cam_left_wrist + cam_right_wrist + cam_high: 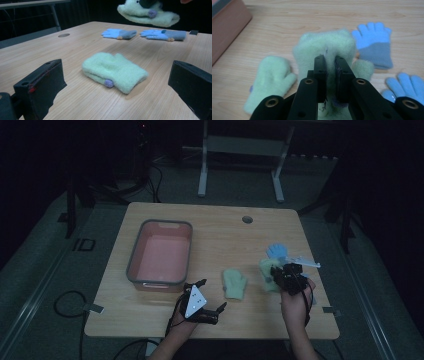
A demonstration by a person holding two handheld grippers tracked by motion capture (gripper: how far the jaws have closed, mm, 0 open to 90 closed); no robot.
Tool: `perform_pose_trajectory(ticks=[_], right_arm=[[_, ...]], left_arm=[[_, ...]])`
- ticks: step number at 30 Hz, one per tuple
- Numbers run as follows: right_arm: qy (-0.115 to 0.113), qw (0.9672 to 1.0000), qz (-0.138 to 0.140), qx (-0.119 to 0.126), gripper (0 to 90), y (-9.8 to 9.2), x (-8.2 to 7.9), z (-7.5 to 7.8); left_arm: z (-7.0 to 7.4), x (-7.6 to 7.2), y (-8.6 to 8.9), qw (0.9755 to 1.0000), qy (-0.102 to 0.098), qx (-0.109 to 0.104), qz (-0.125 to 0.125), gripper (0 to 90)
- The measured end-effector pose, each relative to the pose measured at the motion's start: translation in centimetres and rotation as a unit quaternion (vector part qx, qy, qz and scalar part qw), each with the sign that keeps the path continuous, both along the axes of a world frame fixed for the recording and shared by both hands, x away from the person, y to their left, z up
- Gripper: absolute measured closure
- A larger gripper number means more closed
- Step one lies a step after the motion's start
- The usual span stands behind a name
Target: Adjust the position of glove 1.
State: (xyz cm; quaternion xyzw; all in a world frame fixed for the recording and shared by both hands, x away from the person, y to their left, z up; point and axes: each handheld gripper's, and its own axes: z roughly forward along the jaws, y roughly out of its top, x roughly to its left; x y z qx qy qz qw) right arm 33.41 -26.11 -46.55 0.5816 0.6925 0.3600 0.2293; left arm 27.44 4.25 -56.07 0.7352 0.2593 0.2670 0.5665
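Observation:
My right gripper [330,61] is shut on a fluffy green mitten [324,45] and holds it above the table; from above, the gripper [281,272] is at the right with the mitten [266,269] hanging from it. A second green mitten [234,283] lies flat at the table's middle front. My left gripper [211,294] rests low near the front edge, jaws wide apart and holding nothing, pointed at that mitten [113,71]. Two blue gloves [120,33] [163,34] lie side by side farther off, under the raised mitten [150,15].
A grey-rimmed pink tub [134,255] stands on the left half of the wooden table, with nothing in it. A round cable hole [247,219] is near the far edge. A blue glove [276,251] lies just beyond my right gripper. Desk legs stand on the floor behind.

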Motion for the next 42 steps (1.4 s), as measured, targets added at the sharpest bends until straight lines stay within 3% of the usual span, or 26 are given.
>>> perform_pose_trajectory(ticks=[6, 17, 22, 28, 32, 37, 38, 39, 40, 41, 42], right_arm=[[0.017, 0.9993, -0.032, 0.011, 81.5, -1.0, -0.2, -2.3], [0.048, 0.9972, -0.056, -0.014, 80.2, -0.7, 0.9, -6.3], [0.058, 0.9961, -0.065, -0.009, 75.3, -1.2, 1.2, -7.7], [0.056, 0.9968, -0.056, -0.013, 67.2, -1.4, 1.3, -7.6], [0.041, 0.998, -0.047, -0.014, 64.9, -1.8, 1.2, -6.4], [0.021, 0.9993, -0.013, -0.027, 63.3, -2.2, 1.1, -4.2], [0.01, 0.9989, 0.001, -0.046, 63.9, -2.5, 1.1, -3.4], [0.01, 0.9989, 0.001, -0.046, 63.9, -2.5, 1.1, -3.4], [0.014, 0.9986, 0.025, -0.046, 63.8, -2.9, 1.3, -3.1], [0.014, 0.9986, 0.025, -0.046, 63.8, -2.9, 1.3, -3.1], [0.016, 0.9971, 0.048, -0.058, 63.6, -3.3, 1.4, -3.1]], left_arm=[[0.0, 0.0, 0.0, 1.0, 0.001, 0.0, -0.001, 0.4], [0.0, 0.0, 0.1, 1.0, 0.005, -0.005, -0.007, 0.3], [0.0, -0.1, 0.0, 1.0, 0.003, -0.001, -0.006, 0.3], [0.0, -0.1, 0.0, 1.0, 0.004, -0.001, -0.006, 0.4], [0.0, -0.1, -0.1, 1.0, 0.003, 0.001, -0.006, 0.4], [0.0, 0.0, 0.0, 1.0, 0.007, -0.002, -0.007, 0.3], [0.0, 0.1, 0.0, 0.9999, 0.009, -0.004, -0.008, 0.4], [0.0, 0.1, 0.0, 0.9999, 0.009, -0.004, -0.008, 0.4], [0.0, 0.1, 0.1, 0.9999, 0.011, -0.005, -0.008, 0.4], [0.0, 0.1, 0.1, 0.9999, 0.011, -0.005, -0.008, 0.3], [0.0, 0.2, 0.1, 0.9999, 0.013, -0.007, -0.008, 0.3]])
